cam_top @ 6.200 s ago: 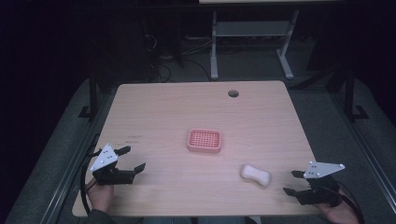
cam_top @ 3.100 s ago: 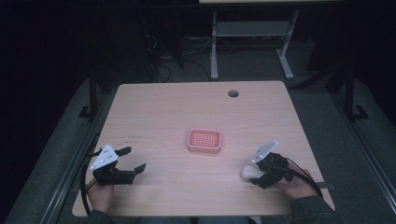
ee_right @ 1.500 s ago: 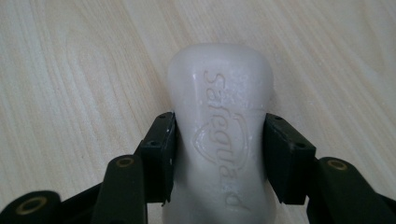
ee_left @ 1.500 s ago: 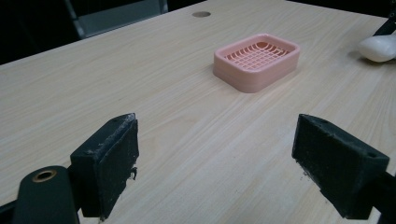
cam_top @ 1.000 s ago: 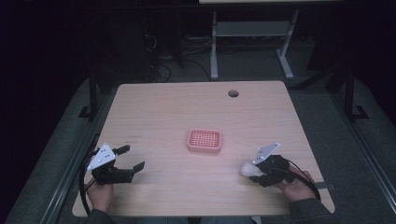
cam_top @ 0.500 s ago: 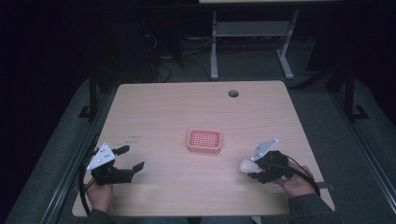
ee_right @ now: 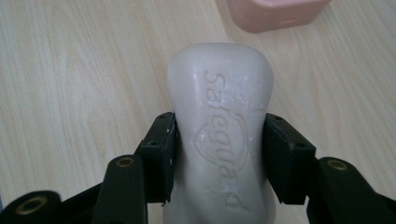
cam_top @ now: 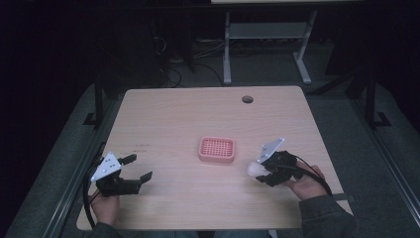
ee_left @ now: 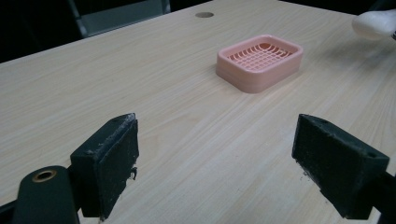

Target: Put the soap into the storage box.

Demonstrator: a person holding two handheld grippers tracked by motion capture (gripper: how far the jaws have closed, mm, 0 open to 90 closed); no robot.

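Here the right gripper (cam_top: 261, 171) has a bar of soap (cam_top: 255, 168) clamped between its two black jaws, which press flat against the bar's long sides; in the right gripper view the soap (ee_right: 219, 126) is white and rounded, with a brand name and a shield pressed into its upper face, and it juts forward well past the jaw tips. The bar sits above the wooden table (cam_top: 163, 119), clear of the surface, just to the right of the pink soap dish (cam_top: 217, 149) in the high view and a little nearer the person than the dish. From the right gripper's own camera a corner of the dish (ee_right: 275, 14) shows just beyond the soap's far end, apart from it. The dish itself rests near the middle of the table, a low tray with a gridded floor and nothing lying in it. The left gripper (cam_top: 132, 168) stands well to the left of the dish, near the table's front edge, with its jaws spread wide and nothing between them; in the left gripper view only bare wood lies in the gap, with the dish (ee_left: 259, 60) farther off and the soap (ee_left: 373, 24) beyond the dish at the upper right. A small round hole (cam_top: 247, 99) in the tabletop lies past the dish toward the far edge.
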